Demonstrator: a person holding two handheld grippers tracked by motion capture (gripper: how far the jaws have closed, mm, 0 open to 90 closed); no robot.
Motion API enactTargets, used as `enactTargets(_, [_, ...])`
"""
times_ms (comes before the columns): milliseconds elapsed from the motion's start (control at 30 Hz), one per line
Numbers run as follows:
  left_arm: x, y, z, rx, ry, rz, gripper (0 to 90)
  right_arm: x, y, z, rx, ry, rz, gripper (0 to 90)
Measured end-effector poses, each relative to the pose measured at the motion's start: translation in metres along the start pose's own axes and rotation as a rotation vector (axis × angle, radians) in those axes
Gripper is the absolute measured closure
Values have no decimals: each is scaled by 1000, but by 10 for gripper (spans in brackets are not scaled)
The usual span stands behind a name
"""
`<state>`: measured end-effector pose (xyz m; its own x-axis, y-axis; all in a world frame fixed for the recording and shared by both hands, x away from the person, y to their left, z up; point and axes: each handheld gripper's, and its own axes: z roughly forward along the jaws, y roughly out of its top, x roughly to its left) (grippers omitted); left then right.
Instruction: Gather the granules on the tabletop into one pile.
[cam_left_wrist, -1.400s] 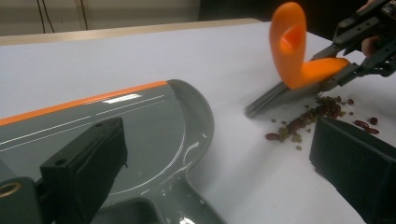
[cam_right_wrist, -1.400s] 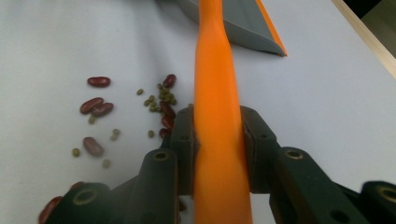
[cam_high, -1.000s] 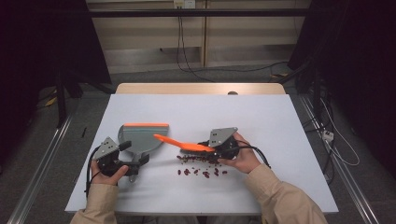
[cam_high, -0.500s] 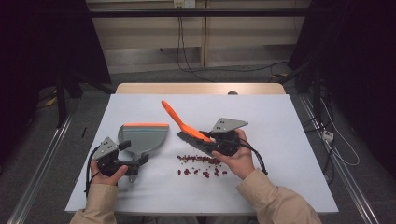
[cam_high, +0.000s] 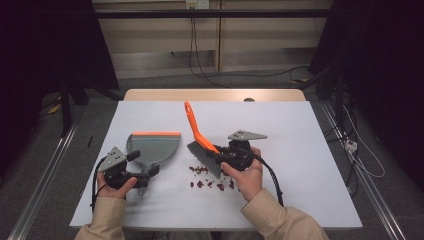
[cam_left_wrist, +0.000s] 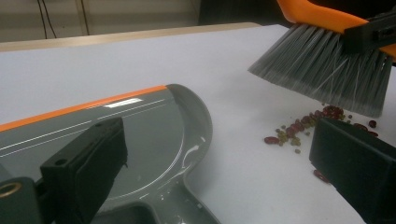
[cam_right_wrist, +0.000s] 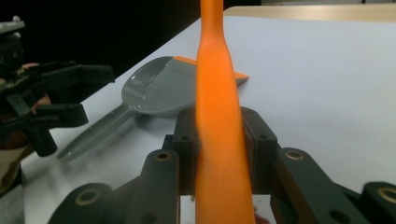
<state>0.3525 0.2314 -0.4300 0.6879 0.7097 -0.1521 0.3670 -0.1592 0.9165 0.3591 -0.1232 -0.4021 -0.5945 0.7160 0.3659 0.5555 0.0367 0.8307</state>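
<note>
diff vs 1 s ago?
The right gripper, shut on the brush throughout, swung its orange handle from lying low and pointing left to standing up and pointing away. The dustpan, the left gripper open by its handle and the beans stayed put.

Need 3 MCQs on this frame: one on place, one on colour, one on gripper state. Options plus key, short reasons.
1. Where do the beans lie?
A. inside the dustpan
B. on the table right of the dustpan
C. on the floor

2. What colour is the brush handle?
A. orange
B. blue
C. black

3. How is the right gripper?
A. open, above the table
B. shut on the brush
C. shut on the dustpan

Key:
1 B, the high view shows them scattered on the white table beside the grey dustpan.
2 A, the handle rises orange in the right gripper view.
3 B, its jaws clamp the handle on both sides there.
</note>
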Motion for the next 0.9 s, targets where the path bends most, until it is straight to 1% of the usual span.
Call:
enactTargets(33, [0, 0, 0, 1, 0, 0, 40, 2, -1, 0, -5, -1, 13, 714])
enactTargets(67, [-1, 0, 0, 2, 1, -1, 40, 4, -2, 1, -8, -4, 15, 714])
enactTargets(267, [-1, 0, -1, -3, 3, -3, 40, 16, -7, 7, 3, 8, 58, 714])
enactTargets(433, [-1, 1, -1, -1, 3, 0, 40, 22, -11, 14, -1, 22, 76, 714])
enactTargets(500, [0, 1, -1, -4, 2, 0, 40, 25, -12, 16, 8, 30, 74, 714])
enactTargets(600, [0, 1, -1, -5, 1, -3, 40, 30, -17, 20, 22, 46, 92, 714])
enactTargets(667, [0, 1, -1, -3, 1, 2, 40, 33, -20, 22, 29, 49, 93, 714])
enactTargets(800, [-1, 1, -1, -3, 1, 2, 40, 40, -28, 30, 51, 62, 130, 714])
enactTargets(833, [-1, 1, -1, -3, 1, 5, 40, 41, -30, 31, 56, 53, 141, 714])
enactTargets(900, [0, 1, -1, -4, 3, 4, 40, 39, -33, 36, 65, 52, 182, 714])
